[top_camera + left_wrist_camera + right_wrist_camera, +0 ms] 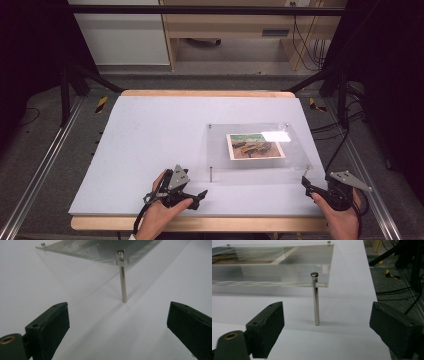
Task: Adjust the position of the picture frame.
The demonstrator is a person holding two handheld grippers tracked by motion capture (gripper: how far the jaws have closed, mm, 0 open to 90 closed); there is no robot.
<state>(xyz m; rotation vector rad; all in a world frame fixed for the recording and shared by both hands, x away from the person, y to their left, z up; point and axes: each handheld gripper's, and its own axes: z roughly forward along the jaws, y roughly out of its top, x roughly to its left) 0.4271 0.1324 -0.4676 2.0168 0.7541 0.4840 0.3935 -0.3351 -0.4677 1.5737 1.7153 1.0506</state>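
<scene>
A clear acrylic plate (295, 150) stands on thin metal legs over the white table, right of centre. Under it lies a printed picture (255, 146). My left gripper (200, 196) rests near the front edge, left of the plate's near-left leg (210, 174), jaws wide apart with nothing between them. That leg (123, 280) rises ahead of the left gripper (117, 327). My right gripper (305, 184) sits at the front right, open and holding nothing, pointing at the near-right leg (316, 300), which stands ahead of its jaws (327, 330). The plate (272, 265) stretches away to the left.
The white table sheet (150, 145) has a wooden edge at front and back. Metal rails (45, 160) run along both sides. Black frame bars and cables (340, 125) stand off the table's right side. A wooden cabinet (225, 30) is beyond the far edge.
</scene>
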